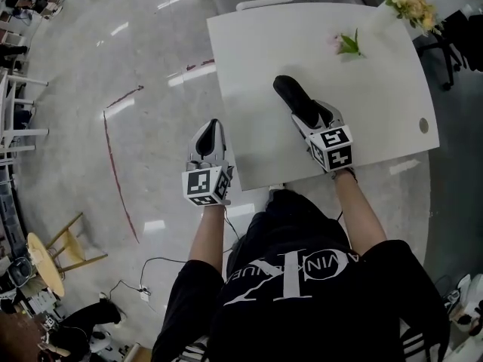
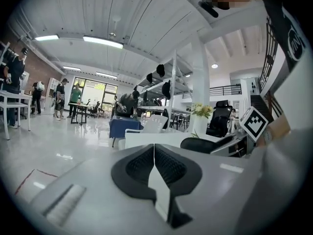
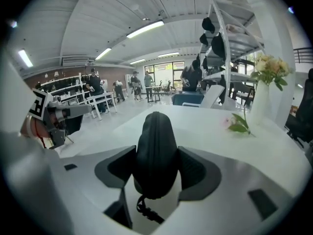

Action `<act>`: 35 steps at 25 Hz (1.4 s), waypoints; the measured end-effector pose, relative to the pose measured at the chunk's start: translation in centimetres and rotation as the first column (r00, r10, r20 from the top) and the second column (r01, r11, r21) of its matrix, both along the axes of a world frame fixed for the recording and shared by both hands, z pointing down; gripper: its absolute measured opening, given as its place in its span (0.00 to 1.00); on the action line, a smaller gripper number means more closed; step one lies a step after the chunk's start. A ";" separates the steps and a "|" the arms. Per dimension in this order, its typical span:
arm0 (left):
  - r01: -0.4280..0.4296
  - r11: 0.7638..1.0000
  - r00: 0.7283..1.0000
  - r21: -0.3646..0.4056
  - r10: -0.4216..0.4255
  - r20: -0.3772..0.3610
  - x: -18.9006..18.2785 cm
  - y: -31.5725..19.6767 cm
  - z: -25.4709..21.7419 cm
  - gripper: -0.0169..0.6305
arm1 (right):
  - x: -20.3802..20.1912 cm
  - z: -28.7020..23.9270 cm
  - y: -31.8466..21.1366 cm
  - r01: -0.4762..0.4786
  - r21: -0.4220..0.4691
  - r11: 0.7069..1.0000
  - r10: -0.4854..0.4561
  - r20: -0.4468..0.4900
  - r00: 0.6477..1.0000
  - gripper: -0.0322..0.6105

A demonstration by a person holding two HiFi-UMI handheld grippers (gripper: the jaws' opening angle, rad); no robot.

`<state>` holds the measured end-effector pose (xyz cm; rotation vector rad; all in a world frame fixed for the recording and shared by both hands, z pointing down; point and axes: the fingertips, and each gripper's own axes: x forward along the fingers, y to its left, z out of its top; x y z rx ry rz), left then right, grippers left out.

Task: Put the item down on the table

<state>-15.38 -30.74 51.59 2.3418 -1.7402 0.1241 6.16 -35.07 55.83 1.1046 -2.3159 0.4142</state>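
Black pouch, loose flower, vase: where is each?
black pouch [image 3: 155, 148]: right gripper view, middle of its body.
loose flower [image 1: 349, 45]: head view, its green leaves.
vase [image 3: 260, 105]: right gripper view, its white body.

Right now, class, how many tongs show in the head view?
2. The left tongs hang shut at the left edge of the table; the right tongs grip a black case over it.

Bright ceiling strip lights, floor glare, fisheye-warped dark edges.
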 end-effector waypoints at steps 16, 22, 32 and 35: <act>0.026 0.999 0.999 -0.033 -0.027 -0.018 0.6 -2.7 0.7 0.04 | -0.3 1.6 -2.7 0.027 -0.044 0.999 -0.028 -0.013 1.000 0.47; 0.031 0.999 0.999 -0.031 -0.031 -0.010 0.4 -2.4 1.0 0.04 | -0.5 1.5 -2.7 0.036 -0.043 0.998 -0.036 0.002 0.999 0.47; 0.040 0.998 0.999 -0.042 -0.041 -0.024 1.0 -1.0 0.9 0.04 | -0.9 0.7 -2.3 0.065 0.001 0.998 -0.065 0.012 0.998 0.47; 0.042 0.998 0.999 -0.042 -0.044 -0.026 0.8 -0.5 0.8 0.04 | -1.3 0.2 -2.0 0.089 0.052 0.995 -0.087 -0.027 0.996 0.47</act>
